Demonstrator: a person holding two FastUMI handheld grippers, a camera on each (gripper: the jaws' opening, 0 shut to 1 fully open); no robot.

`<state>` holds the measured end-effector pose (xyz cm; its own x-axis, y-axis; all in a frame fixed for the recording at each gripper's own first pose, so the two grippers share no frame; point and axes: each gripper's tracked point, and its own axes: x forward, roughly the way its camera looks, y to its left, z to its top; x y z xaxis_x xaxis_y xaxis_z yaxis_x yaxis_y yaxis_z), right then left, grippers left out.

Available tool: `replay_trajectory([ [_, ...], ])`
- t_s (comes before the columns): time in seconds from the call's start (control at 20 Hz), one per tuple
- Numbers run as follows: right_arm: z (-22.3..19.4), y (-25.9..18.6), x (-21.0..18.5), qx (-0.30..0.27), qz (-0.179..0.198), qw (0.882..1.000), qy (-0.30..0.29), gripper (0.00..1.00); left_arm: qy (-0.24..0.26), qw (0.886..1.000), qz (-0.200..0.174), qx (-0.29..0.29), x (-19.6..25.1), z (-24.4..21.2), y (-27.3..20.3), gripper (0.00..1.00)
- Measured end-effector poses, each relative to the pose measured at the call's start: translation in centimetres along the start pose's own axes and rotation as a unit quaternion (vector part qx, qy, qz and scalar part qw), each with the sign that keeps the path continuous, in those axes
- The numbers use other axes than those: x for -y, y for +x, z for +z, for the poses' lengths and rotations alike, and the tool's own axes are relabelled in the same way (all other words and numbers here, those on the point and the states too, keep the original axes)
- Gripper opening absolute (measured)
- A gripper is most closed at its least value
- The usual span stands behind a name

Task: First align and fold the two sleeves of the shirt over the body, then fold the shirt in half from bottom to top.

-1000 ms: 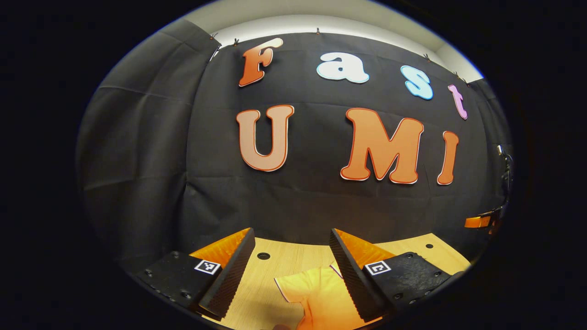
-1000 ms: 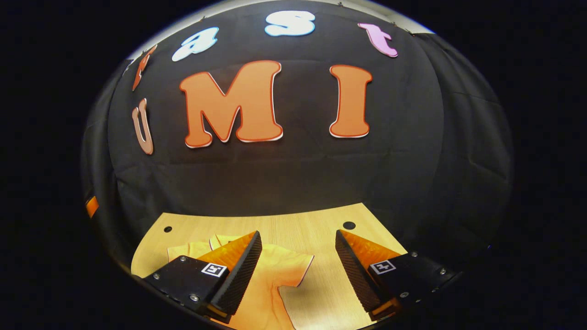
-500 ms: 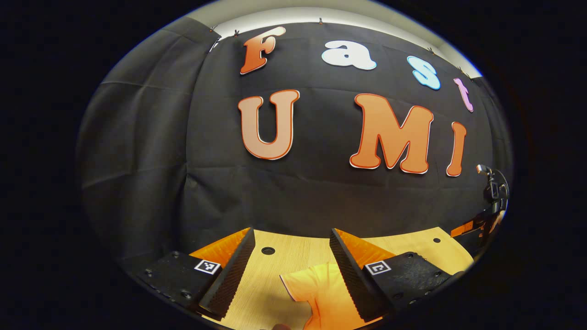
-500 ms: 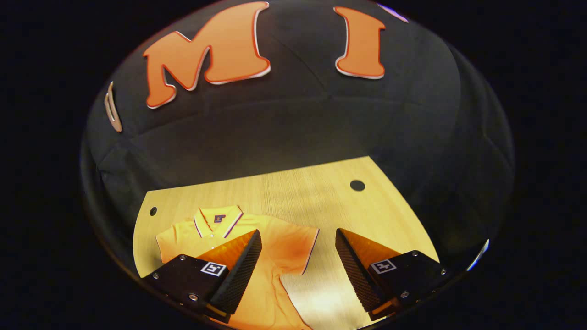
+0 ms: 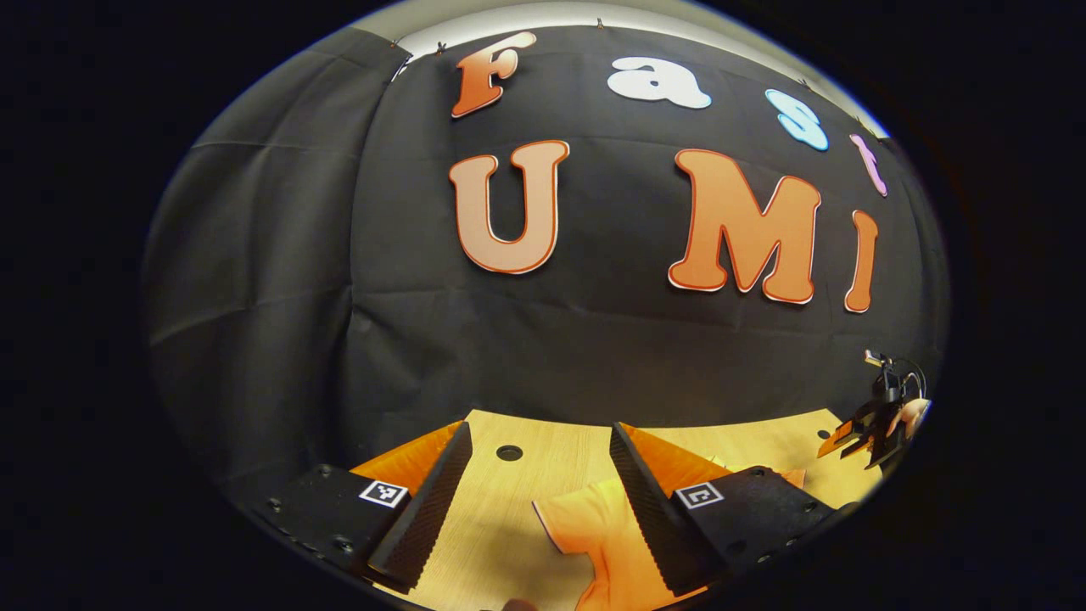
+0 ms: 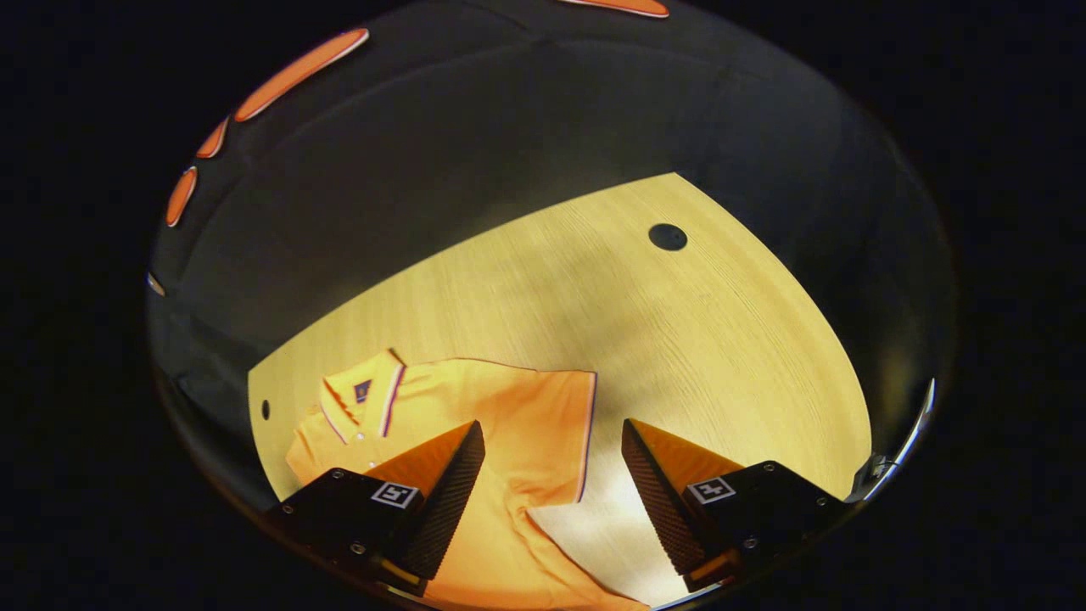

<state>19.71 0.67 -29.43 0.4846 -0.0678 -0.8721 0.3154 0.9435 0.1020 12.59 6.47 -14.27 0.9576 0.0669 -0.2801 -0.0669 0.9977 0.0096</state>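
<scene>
Approaching step 1, sleeve folding not yet begun: orange polo shirt [image 6: 509, 424] lies flat on the wooden table [image 6: 721, 339], right gripper [image 6: 551, 484] and left gripper [image 5: 539, 501] both spread wide above the 2 sleeves, needing descent and pinch.

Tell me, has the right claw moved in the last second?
Yes. The right claw has tipped downward: the table now reaches much higher in its view.

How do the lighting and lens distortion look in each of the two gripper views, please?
Right gripper view: a bright glare patch on the table beside the shirt, soft shadows across the wood, the table edge bowed by the fisheye. Left gripper view: dimmer, the shirt's sleeve sharp, wall seams curved.
</scene>
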Motion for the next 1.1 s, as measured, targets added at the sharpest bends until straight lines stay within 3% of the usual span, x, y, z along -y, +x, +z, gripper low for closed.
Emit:
replay_trajectory([
  [0.45,-3.8,5.7,0.4,-0.085,-0.026,0.996,0.014,0.99,0.0,0.999,0.011,-0.03,-1.2,-1.8,0.8,0.98],
  [1.1,-5.3,8.3,0.6,-0.124,-0.058,0.991,0.002,0.98,0.019,0.999,0.019,-0.033,-2.2,-1.0,1.9,0.98],
])
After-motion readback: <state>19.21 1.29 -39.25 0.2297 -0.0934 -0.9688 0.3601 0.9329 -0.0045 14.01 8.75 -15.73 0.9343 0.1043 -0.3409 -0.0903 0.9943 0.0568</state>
